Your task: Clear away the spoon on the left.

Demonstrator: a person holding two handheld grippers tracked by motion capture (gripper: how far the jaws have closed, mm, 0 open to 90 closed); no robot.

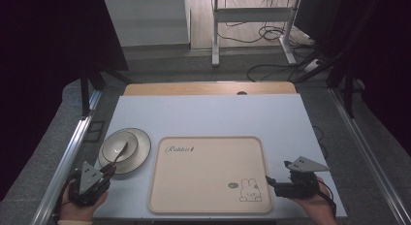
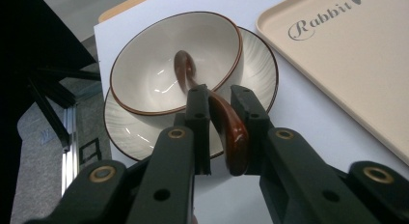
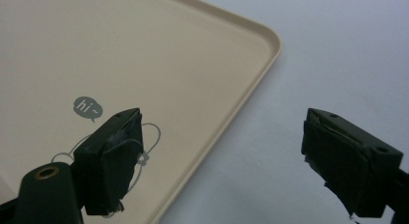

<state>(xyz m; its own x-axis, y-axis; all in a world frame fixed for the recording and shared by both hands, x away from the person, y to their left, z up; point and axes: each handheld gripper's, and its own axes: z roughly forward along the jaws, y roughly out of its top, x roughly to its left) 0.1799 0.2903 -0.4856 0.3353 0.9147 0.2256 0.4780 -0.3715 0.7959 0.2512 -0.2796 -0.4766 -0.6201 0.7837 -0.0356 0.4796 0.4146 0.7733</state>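
A cream bowl (image 1: 119, 146) with a brown rim sits on a matching saucer (image 1: 141, 156) at the table's left. A glossy brown spoon (image 2: 231, 132) leans in the bowl (image 2: 164, 64), its handle sticking out over the rim toward me. My left gripper (image 2: 223, 115) is shut on that handle, just in front of the saucer in the high view (image 1: 110, 169). My right gripper (image 1: 277, 171) stands open at the right edge of the beige tray (image 1: 208, 176). One of its jaws hangs over the tray's rabbit print, the other over bare table (image 3: 222, 151).
The beige tray (image 3: 144, 50) marked "Rabbit" lies flat in the middle of the pale blue table (image 1: 208, 116) with nothing on it. Metal rails run along both sides of the table. A wooden strip (image 1: 208, 88) borders its far edge.
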